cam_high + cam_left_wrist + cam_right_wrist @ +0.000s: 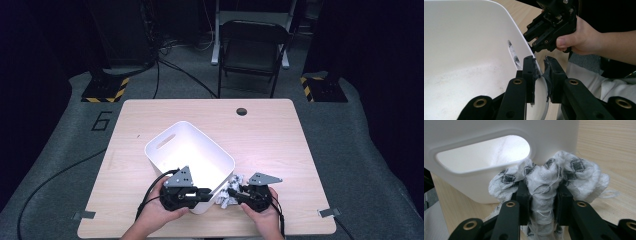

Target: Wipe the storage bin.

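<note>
Near the front edge of the worktop (280, 150), my left claw (540, 80) pinches the bin (190, 155) by its rim, one jaw inside the wall and one outside, I judge to keep the bin from sliding. My right claw (541, 202) is pressed onto the bunched patterned cloth (549, 177), which sits just beside the bin's outer wall, under the handle slot (484, 151), likely ready to go over the rim.

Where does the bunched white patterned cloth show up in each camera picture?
High view: cloth at bottom centre, just right of the white bin, ahead of the right gripper.
Left gripper view: a strip of cloth seen through the bin's handle slot.
Right gripper view: centre, clamped between the jaws.
Shared landmark: the white bin.
</note>
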{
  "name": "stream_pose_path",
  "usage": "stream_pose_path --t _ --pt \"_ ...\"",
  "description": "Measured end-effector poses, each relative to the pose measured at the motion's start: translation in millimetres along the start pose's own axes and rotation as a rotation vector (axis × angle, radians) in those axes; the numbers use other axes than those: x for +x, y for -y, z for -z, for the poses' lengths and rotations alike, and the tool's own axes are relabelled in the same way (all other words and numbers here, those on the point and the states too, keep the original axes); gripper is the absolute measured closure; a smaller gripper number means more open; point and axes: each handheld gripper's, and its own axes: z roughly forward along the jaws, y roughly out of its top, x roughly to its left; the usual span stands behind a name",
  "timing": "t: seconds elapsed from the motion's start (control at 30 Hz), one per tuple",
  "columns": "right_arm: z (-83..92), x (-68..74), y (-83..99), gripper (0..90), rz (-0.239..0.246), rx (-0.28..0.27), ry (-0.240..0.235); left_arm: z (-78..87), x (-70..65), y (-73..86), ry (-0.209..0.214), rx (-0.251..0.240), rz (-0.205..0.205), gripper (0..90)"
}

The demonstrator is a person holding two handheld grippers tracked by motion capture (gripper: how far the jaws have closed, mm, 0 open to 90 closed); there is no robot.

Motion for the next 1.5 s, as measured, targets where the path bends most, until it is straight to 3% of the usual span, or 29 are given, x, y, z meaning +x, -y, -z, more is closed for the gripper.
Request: stream_pose_path --t 0.13,0.37,0.5,0.57,0.63,0.73,0.93,1.03,1.23,1.5 --pt "0.5 0.1 0.3 70.3 0.002 -0.002 0.002 6.3 1.4 -3.4 0.022 -0.026 0.020 74.6" --pt "0.3 -1.0 1.1 70.1 -0.002 0.002 0.003 22.5 10.1 -4.4 -0.012 -0.064 0.008 61.4" --pt "0.0 -1.4 1.3 70.1 -0.002 0.001 0.000 35.7 21.6 -1.8 -0.066 -0.088 0.000 56.0" --pt "-0.4 -2.0 1.6 70.0 0.002 0.000 0.001 42.0 29.1 1.5 -0.088 -0.108 0.025 52.6" --pt "-0.5 -1.7 1.9 69.8 -0.007 0.000 -0.001 49.2 38.6 6.2 -0.133 -0.109 0.044 51.6" --pt "-0.7 -2.1 2.1 69.7 -0.004 -0.002 -0.002 57.6 50.0 11.4 -0.165 -0.107 0.081 50.1" --pt "-1.0 -2.0 3.3 69.3 -0.004 -0.003 -0.004 71.8 68.3 20.4 -0.241 -0.101 0.109 47.0" --pt "-0.8 -1.7 3.8 69.1 -0.005 0.002 0.000 77.2 74.1 24.2 -0.275 -0.123 0.141 45.4" --pt "-0.5 -0.3 5.1 68.7 -0.006 -0.001 -0.001 88.3 84.8 30.5 -0.366 -0.120 0.165 44.4" --pt "0.9 -0.3 6.6 68.7 -0.001 -0.004 0.003 99.8 93.9 34.0 -0.431 -0.122 0.169 44.4"
